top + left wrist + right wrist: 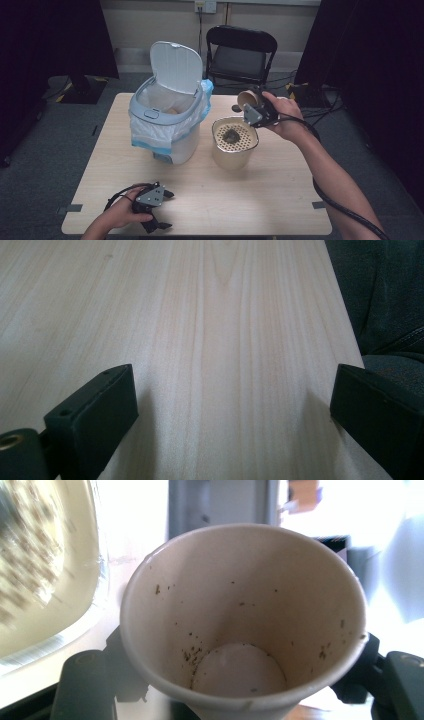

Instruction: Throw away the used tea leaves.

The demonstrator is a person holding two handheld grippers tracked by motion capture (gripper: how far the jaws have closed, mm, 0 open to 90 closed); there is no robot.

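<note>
My right gripper (252, 105) is shut on a brown paper cup (247, 99), held tilted on its side above the far rim of a cream strainer pot (234, 150). In the right gripper view the paper cup (244, 625) faces the camera, its white inside speckled with dark bits, with the black jaws on both sides of it. A dark clump (231, 135) lies on the pot's perforated insert. My left gripper (164, 210) rests low at the table's near edge, open, with bare wood (220, 365) between its jaws.
A white bin (167, 135) with its lid up and a bag liner stands left of the pot. A black folding chair (239, 52) is behind the wooden table (260, 200). The table's edge (350, 335) runs close beside the left gripper.
</note>
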